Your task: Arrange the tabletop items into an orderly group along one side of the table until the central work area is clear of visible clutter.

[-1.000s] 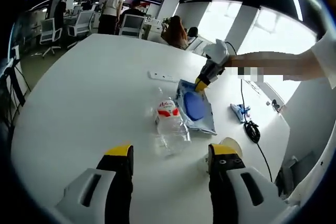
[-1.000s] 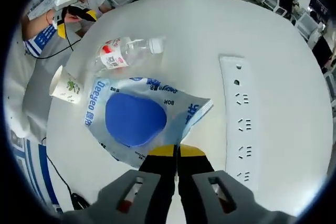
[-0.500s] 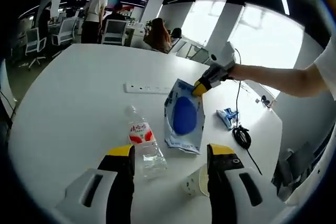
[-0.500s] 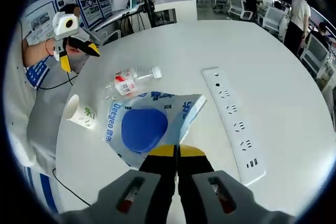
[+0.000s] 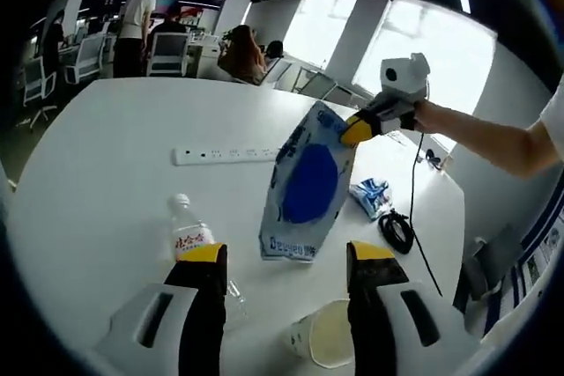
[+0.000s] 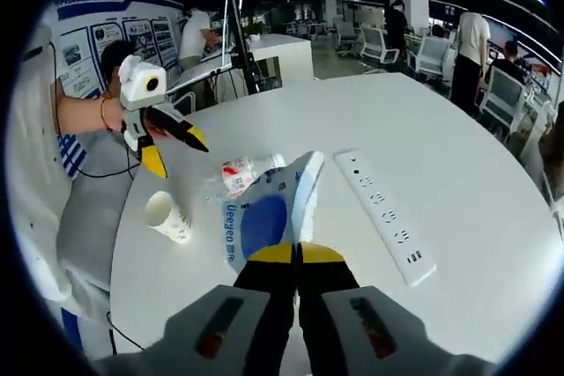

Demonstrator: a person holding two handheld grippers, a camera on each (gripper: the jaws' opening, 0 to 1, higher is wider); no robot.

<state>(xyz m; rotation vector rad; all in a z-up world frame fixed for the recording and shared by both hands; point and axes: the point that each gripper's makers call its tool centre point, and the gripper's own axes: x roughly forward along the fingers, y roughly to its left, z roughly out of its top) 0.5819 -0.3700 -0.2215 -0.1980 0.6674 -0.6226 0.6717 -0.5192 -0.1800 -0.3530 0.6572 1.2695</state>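
Observation:
A clear plastic bag with a blue disc (image 5: 304,184) hangs above the white table (image 5: 106,191), lifted by one corner. My right gripper (image 5: 354,132) is shut on that corner; in the right gripper view the bag (image 6: 263,222) droops from the closed jaws (image 6: 295,254). A clear water bottle with a red label (image 5: 194,239) lies just ahead of my left gripper (image 5: 286,257), which is open and holds nothing. A paper cup (image 5: 322,341) lies between its jaws, closer to the right one. In the right gripper view the left gripper (image 6: 176,154) hovers over the bottle (image 6: 242,173) and the cup (image 6: 167,215).
A white power strip (image 5: 229,154) lies across the table beyond the bag, also seen as the strip (image 6: 383,217). A small blue packet (image 5: 370,195) and a coiled black cable (image 5: 397,231) sit near the table's right edge. People and office chairs are far behind.
The right gripper has raised the bag off the table, so it now hangs upright. The left gripper has pulled back, with bottle and cup now close to its jaws.

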